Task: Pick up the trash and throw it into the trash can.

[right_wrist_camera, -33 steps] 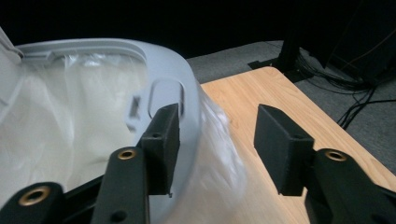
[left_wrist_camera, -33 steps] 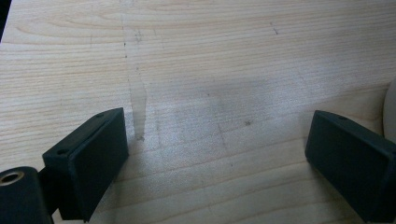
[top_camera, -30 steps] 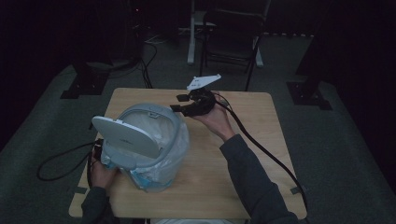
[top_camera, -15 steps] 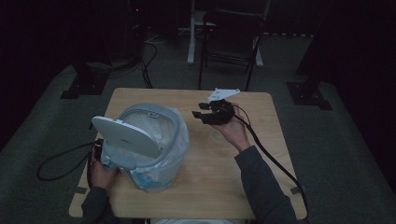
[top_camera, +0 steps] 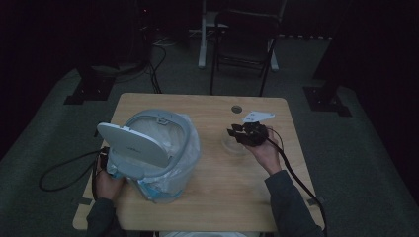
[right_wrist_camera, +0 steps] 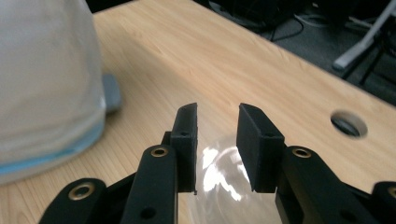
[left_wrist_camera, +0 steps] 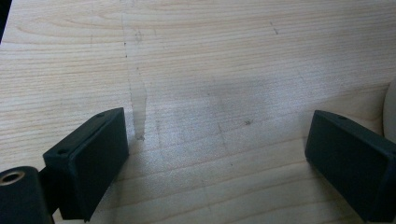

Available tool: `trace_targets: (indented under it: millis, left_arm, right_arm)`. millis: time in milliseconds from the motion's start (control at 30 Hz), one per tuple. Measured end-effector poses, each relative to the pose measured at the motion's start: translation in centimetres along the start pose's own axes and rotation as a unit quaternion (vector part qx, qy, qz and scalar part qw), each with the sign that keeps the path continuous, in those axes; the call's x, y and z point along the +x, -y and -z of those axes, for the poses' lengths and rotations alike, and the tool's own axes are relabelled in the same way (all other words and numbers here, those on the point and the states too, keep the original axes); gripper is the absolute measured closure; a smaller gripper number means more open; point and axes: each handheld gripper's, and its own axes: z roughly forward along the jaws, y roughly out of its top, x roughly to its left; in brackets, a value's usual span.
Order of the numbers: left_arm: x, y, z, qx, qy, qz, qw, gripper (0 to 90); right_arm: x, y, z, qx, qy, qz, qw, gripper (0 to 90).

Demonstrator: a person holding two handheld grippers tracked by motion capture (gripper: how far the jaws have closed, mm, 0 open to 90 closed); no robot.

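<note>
Black jaws of the right gripper [right_wrist_camera: 215, 140] stand a narrow gap apart, with nothing pinched between them. Directly under and just beyond their tips sits a clear plastic cup [right_wrist_camera: 224, 179], seen from above as a glassy round form catching bright highlights; whether the jaws touch its rim cannot be told. From the high view the right gripper [top_camera: 247, 134] hangs over the same clear cup [top_camera: 234, 144], which rests on the wooden table [top_camera: 217, 197], with the person's right hand [top_camera: 264, 150] behind the gripper and its cable running back toward the table's near edge.

To the left of the right gripper's jaws, well apart from them, rises the frosted side of a lined waste bin [right_wrist_camera: 44, 79] with a pale blue band near its foot. In the high view the bin [top_camera: 158, 153] has its white lid [top_camera: 134, 143] tipped up, and a clear bag lines it.

The left gripper [left_wrist_camera: 219, 154] has its jaws spread wide over bare wood grain, holding nothing and touching nothing between them. A pale curved edge, probably the bin, shows just beyond its right-hand jaw. In the high view the person's left hand [top_camera: 106, 175] sits low beside the bin's near left side, the gripper itself mostly hidden by the bin.
</note>
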Motion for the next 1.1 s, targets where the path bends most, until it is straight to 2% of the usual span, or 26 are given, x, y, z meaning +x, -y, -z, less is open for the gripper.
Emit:
trace_targets:
  millis: [167,367,533,600,867,967,1067,1100]
  left_arm:
    - [0.0,0.0,0.0,0.0,0.0,0.0,1.0,6.7]
    - [0.0,0.0,0.0,-0.001,0.0,0.0,1.0,6.7]
    - [0.0,0.0,0.0,-0.001,0.0,0.0,1.0,6.8]
    - [0.0,0.0,0.0,-0.001,0.0,0.0,1.0,6.8]
    - [0.0,0.0,0.0,-0.001,0.0,0.0,1.0,6.8]
    - [0.0,0.0,0.0,-0.001,0.0,0.0,1.0,6.8]
    - [0.0,0.0,0.0,-0.001,0.0,0.0,1.0,6.8]
    - [0.0,0.0,0.0,-0.001,0.0,0.0,1.0,6.8]
  right_arm:
    - [-0.5,2.4,-0.4,0.005,0.019,-0.014,0.9997,66.1]
    - [-0.3,4.8,-1.9,0.033,0.024,-0.015,0.9991,73.2]
    - [0.0,6.2,-2.2,0.044,0.014,-0.016,0.9988,81.9]
    - [0.0,6.5,-2.1,0.039,0.008,-0.02,0.999,83.7]
    - [0.7,7.1,-1.7,0.033,-0.002,-0.018,0.9993,83.7]
    - [1.8,7.7,-1.5,0.034,-0.015,-0.009,0.9993,82.6]
    - [2.8,8.2,-1.8,0.047,-0.025,0.0,0.9986,81.4]
    - [2.8,8.2,-1.8,0.047,-0.025,0.0,0.9986,81.4]
